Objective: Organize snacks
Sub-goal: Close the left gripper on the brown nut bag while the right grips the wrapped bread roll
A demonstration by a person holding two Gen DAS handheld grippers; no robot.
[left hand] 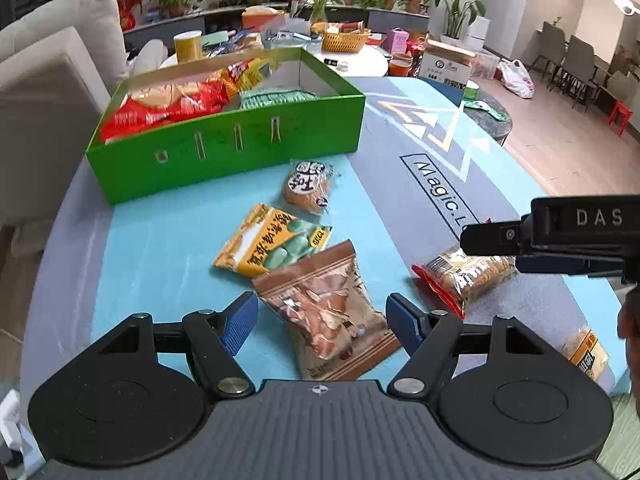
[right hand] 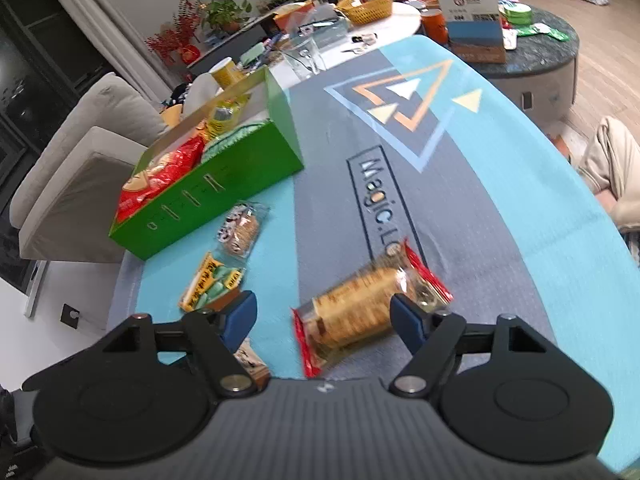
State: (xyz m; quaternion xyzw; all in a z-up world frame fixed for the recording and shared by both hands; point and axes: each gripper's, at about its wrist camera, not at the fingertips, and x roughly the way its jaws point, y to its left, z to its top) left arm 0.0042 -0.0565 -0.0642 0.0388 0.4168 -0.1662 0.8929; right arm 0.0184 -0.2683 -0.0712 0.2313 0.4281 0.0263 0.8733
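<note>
My left gripper is open, its blue pads either side of a brown snack packet lying on the table. Beyond it lie a yellow packet of green beans and a round cracker packet. A green box at the back left holds red and yellow snack bags. My right gripper is open over a red-edged cracker pack, which also shows in the left wrist view. The right gripper also shows in the left wrist view.
The table has a blue and grey cloth. A beige sofa stands left of the box. Behind are a cluttered white table with a yellow basket and a round dark table. Another snack packet lies at the right edge.
</note>
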